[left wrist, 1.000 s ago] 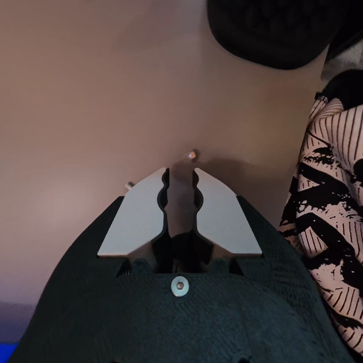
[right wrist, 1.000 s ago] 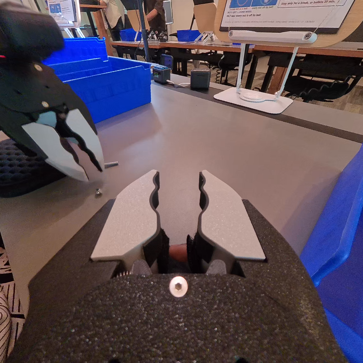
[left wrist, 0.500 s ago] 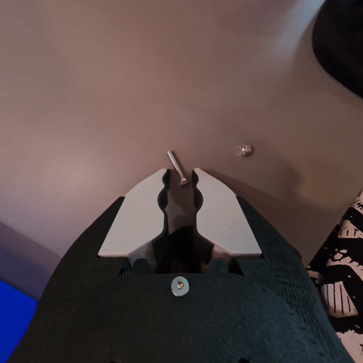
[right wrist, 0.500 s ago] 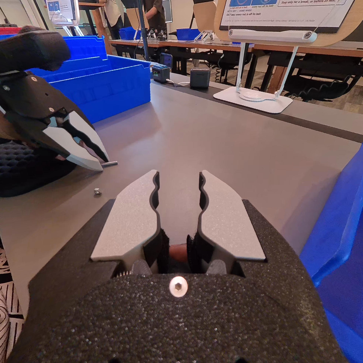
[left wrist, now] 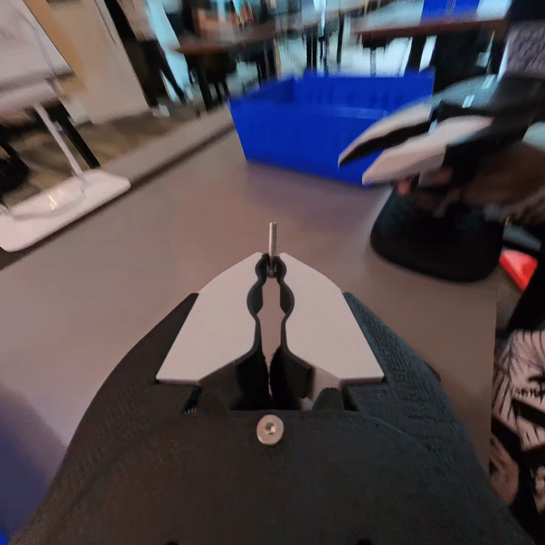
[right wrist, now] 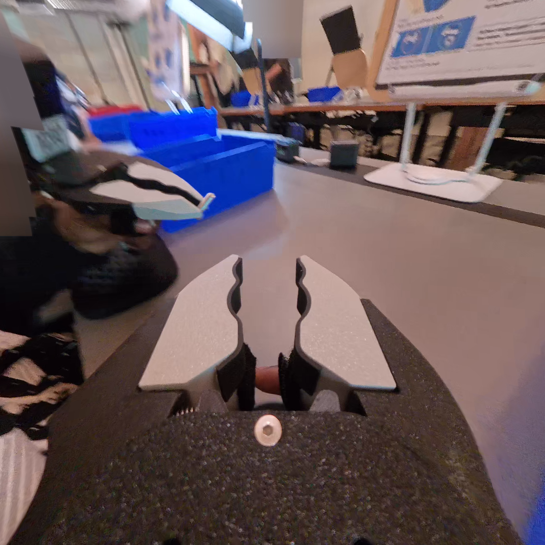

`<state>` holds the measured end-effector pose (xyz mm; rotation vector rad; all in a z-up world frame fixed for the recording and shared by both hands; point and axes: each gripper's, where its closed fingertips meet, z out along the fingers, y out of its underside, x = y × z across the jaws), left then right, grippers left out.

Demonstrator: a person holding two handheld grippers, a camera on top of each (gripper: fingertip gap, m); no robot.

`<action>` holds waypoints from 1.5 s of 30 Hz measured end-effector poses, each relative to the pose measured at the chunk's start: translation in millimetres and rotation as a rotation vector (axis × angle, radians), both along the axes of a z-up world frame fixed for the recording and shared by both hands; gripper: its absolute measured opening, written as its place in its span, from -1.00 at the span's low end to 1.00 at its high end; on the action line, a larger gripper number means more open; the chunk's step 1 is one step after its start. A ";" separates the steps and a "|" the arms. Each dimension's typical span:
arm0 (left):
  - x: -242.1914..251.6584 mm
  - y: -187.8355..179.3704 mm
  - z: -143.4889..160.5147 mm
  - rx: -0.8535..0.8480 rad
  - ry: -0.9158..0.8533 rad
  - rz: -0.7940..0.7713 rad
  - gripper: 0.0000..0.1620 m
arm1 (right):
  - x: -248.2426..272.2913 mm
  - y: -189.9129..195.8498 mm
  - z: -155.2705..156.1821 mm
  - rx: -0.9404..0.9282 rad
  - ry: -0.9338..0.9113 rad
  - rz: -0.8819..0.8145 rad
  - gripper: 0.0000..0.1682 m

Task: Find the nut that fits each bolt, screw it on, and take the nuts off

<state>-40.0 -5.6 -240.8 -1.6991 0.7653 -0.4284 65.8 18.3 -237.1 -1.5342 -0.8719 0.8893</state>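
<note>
My left gripper point(left wrist: 271, 260) is shut on a small silver bolt point(left wrist: 272, 239). It holds the bolt by its head end above the grey table point(left wrist: 147, 280), with the threaded shank sticking forward past the tips. In the right wrist view the left gripper point(right wrist: 203, 208) is at the left, raised, with the bolt point(right wrist: 208, 199) at its tips. My right gripper point(right wrist: 269, 262) is open and empty above the table point(right wrist: 398, 259). It also shows blurred at the upper right of the left wrist view point(left wrist: 352, 171). No nut is in view.
A blue bin point(left wrist: 318, 126) stands behind the right gripper, and blue bins point(right wrist: 224, 165) stand behind the left gripper. A black foam pad point(left wrist: 436, 239) point(right wrist: 124, 277) lies at the table's near edge. A white stand base point(left wrist: 59, 203) point(right wrist: 433, 180) sits at the back. Tip to tip, the grippers are about 11 centimetres apart.
My left gripper has shut on the bolt that lay on the table, lifted it and tilted up to level. The nut on the table has left the view. My right gripper has shifted slightly.
</note>
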 end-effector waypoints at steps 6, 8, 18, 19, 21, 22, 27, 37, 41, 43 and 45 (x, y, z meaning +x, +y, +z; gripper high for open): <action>18.8 -15.3 32.3 0.146 -0.260 -0.044 -0.93 | -46.9 -32.4 27.8 -0.076 0.217 0.174 -0.64; 25.4 -19.6 29.8 0.145 -0.276 -0.065 -0.93 | -59.3 -38.5 31.4 -0.082 0.238 0.206 -0.66; 35.8 -26.5 16.3 0.134 -0.219 -0.112 -0.90 | -76.4 -44.5 29.3 -0.091 0.222 0.266 -0.93; 35.5 -25.8 11.9 0.118 -0.194 -0.112 -0.82 | -75.5 -43.9 29.6 -0.076 0.214 0.259 -0.93; 35.5 -25.3 2.9 0.087 -0.144 -0.115 -0.71 | -74.1 -43.6 29.6 -0.056 0.193 0.254 -0.93; 36.1 -25.7 1.4 0.085 -0.133 -0.119 -0.71 | -73.9 -43.9 29.3 -0.050 0.183 0.255 -0.93; 38.6 -25.0 -5.6 0.085 -0.062 -0.118 -0.75 | -76.8 -48.6 28.8 -0.020 0.141 0.269 -0.93; 41.3 -32.7 -3.8 0.097 -0.077 -0.189 -0.85 | -81.5 -64.9 29.6 0.029 0.099 0.379 -0.93; 43.1 -38.7 -4.1 0.091 -0.077 -0.241 -0.86 | -81.8 -71.6 30.5 0.055 0.083 0.431 -0.93; 43.8 -40.6 -5.1 0.087 -0.069 -0.257 -0.86 | -82.2 -73.9 30.9 0.059 0.086 0.448 -0.93; 44.2 -42.4 -5.5 0.089 -0.066 -0.271 -0.87 | -82.5 -75.9 32.3 0.057 0.099 0.465 -0.93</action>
